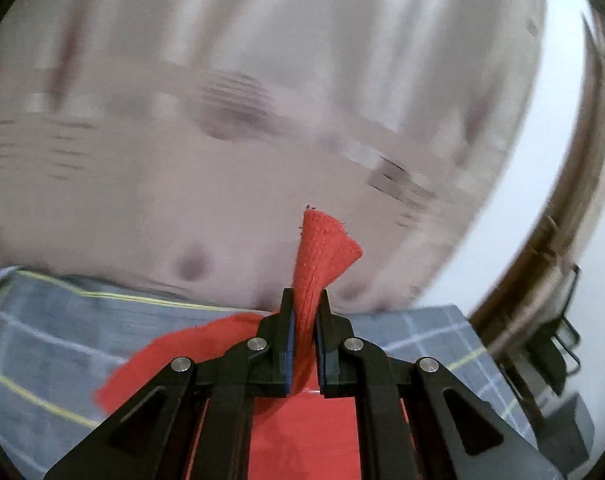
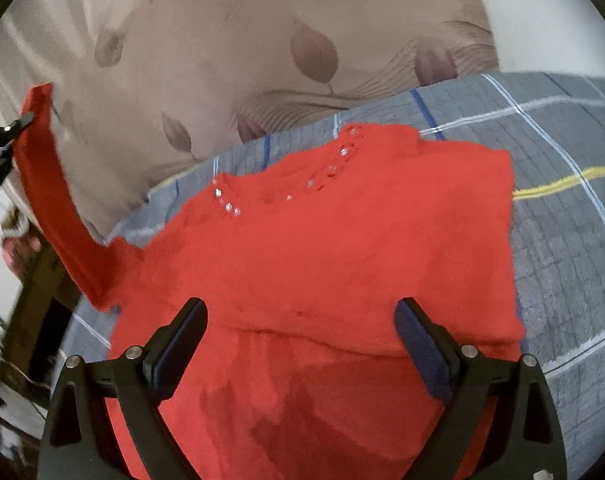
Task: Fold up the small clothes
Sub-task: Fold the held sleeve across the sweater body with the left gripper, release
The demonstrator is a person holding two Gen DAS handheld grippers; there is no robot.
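Note:
A small red knit sweater (image 2: 342, 248) with sparkly beads at the neckline lies on a grey plaid cloth (image 2: 562, 208). My left gripper (image 1: 305, 300) is shut on the red sleeve cuff (image 1: 322, 252), which sticks up between its pads. In the right wrist view the sleeve (image 2: 50, 184) stretches up and to the left from the sweater body, held by the left gripper (image 2: 18, 124) at the frame's left edge. My right gripper (image 2: 300, 312) is open and empty, hovering just above the sweater's lower body.
A beige curtain with a leaf pattern (image 2: 262, 60) hangs behind the plaid surface. A wooden frame (image 1: 550, 248) and dark furniture (image 1: 558, 360) stand at the right in the left wrist view, which is motion-blurred.

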